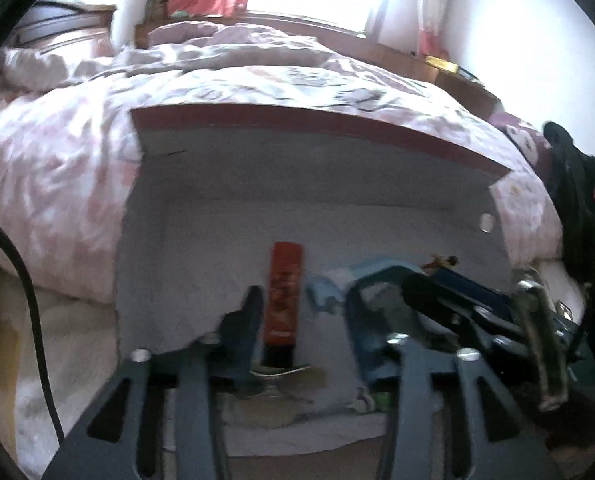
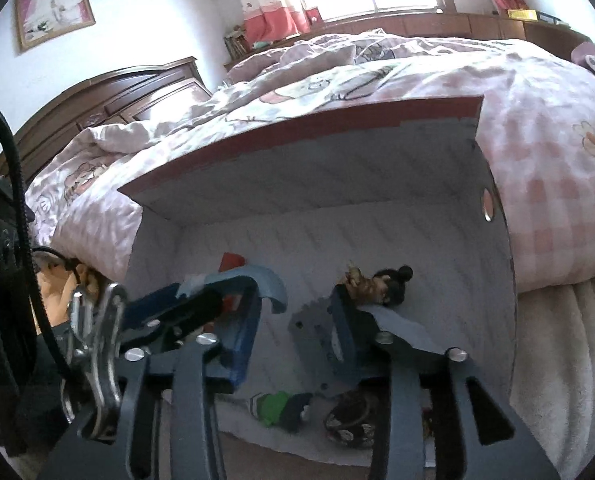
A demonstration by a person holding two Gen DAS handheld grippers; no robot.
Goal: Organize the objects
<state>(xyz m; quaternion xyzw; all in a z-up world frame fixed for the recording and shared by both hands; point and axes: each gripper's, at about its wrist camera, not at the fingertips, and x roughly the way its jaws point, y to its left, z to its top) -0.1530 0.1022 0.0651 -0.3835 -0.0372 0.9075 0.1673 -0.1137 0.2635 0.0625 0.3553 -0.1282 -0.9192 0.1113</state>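
Observation:
A white box with a red rim [image 1: 337,128] stands open against the bed. An orange-red tube [image 1: 284,288] lies on its floor. My left gripper [image 1: 303,304] hangs over the box, open, with the tube seen in the gap between its fingers and clear of both. My right gripper [image 2: 301,300] is open too, close beside the left one, with nothing held. Below it in the box [image 2: 297,128] lie a small dark-haired doll [image 2: 381,280], a grey flat piece [image 2: 311,328], a green item [image 2: 273,406] and a dark patterned item [image 2: 349,424]. The right gripper's body [image 1: 457,300] shows at the right of the left wrist view.
A bed with a pink checked quilt [image 2: 537,160] rises right behind the box. A dark wooden headboard [image 2: 109,96] stands at the left and a window ledge [image 2: 417,20] at the back. A black cable [image 1: 29,300] hangs at the left, and a metal clip [image 2: 97,340] dangles between the grippers.

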